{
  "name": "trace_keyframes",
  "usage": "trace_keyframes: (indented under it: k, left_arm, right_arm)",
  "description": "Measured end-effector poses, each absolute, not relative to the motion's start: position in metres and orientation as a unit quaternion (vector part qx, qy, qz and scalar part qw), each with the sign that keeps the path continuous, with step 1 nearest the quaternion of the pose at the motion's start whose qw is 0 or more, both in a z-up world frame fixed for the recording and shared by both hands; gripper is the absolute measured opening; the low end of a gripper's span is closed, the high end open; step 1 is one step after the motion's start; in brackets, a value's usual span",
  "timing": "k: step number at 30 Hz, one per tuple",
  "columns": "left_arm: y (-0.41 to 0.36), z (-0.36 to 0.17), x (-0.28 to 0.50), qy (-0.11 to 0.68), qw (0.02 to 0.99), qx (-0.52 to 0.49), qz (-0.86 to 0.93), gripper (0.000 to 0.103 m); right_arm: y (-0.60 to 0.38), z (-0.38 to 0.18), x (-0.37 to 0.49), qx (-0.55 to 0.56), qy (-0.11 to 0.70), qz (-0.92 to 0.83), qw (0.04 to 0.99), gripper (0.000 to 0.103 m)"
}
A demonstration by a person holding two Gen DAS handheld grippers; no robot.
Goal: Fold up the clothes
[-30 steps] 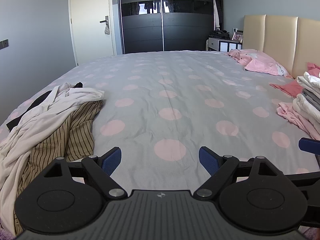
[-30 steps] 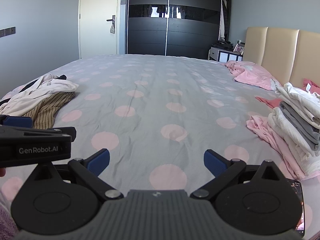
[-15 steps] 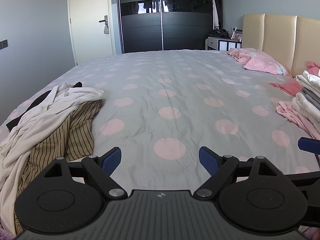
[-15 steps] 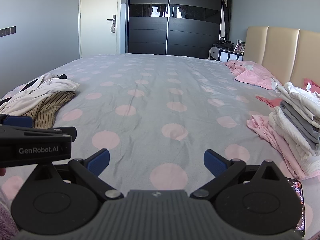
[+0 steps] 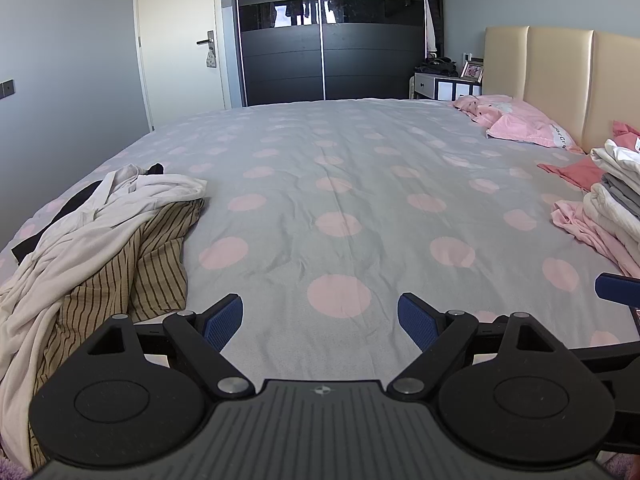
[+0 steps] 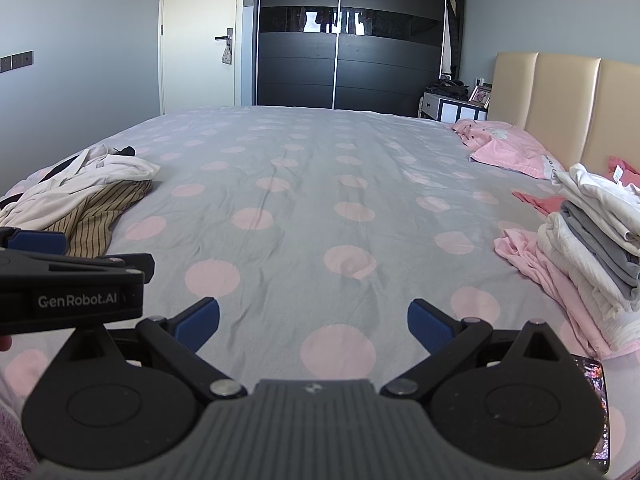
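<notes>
A loose heap of unfolded clothes lies at the bed's left edge: a cream garment (image 5: 100, 216) (image 6: 80, 184) over a tan striped one (image 5: 132, 268) (image 6: 100, 216), with a black piece (image 5: 72, 204) beneath. A stack of folded white and grey clothes (image 6: 592, 240) (image 5: 616, 196) rests on a pink garment (image 6: 532, 264) at the right. My left gripper (image 5: 320, 318) hovers open over the grey dotted bedspread, holding nothing. My right gripper (image 6: 314, 322) is open too, empty, beside the left gripper's body (image 6: 72, 284).
The grey bedspread with pink dots (image 5: 340, 200) stretches ahead. A pink pillow (image 5: 520, 122) and beige headboard (image 5: 560, 76) are at the right, a dark wardrobe (image 5: 328, 32) and a door (image 5: 180, 44) behind. A phone (image 6: 596, 408) lies near the bed's front right.
Both views have shifted very slightly; the grippers stay open and the clothes have not moved.
</notes>
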State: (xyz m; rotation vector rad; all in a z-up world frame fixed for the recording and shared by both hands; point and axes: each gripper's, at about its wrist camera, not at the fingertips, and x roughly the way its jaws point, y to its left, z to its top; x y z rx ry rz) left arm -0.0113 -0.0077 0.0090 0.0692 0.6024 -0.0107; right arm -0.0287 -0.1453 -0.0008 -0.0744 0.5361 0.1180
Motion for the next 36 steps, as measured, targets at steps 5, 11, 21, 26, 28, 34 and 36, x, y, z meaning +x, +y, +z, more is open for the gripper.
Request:
trace_keyframes:
  k: [5,11,21,26,28,34,36]
  left_arm:
    - [-0.007,0.008,-0.011,0.298,0.954,0.033,-0.006,0.085]
    - [0.000,0.007,-0.009,0.302,0.953,0.029,-0.005,0.085]
    - [0.045,0.015,0.012,0.311,0.947,0.071,0.036,0.085]
    - [0.090,0.016,0.033,0.337,0.935,0.093,0.061,0.085]
    - [0.113,0.015,0.042,0.354,0.928,0.086,0.075,0.085]
    - [0.179,0.003,0.075,0.386,0.914,0.090,0.085,0.079]
    - [0.202,-0.003,0.088,0.394,0.911,0.085,0.085,0.063]
  right_arm:
    - [-0.145,-0.001,-0.029,-0.037,0.265,0.058,0.962,0.101]
    - [-0.145,-0.001,-0.028,-0.039,0.266,0.055,0.962,0.101]
    - [-0.148,-0.012,-0.019,-0.048,0.292,0.038,0.954,0.101]
    - [-0.146,-0.019,-0.012,-0.053,0.307,0.043,0.949,0.101]
    - [-0.144,-0.021,-0.009,-0.057,0.313,0.047,0.947,0.101]
    - [-0.137,-0.033,0.005,-0.065,0.334,0.056,0.939,0.101]
    - [-0.134,-0.038,0.009,-0.066,0.343,0.058,0.935,0.101]
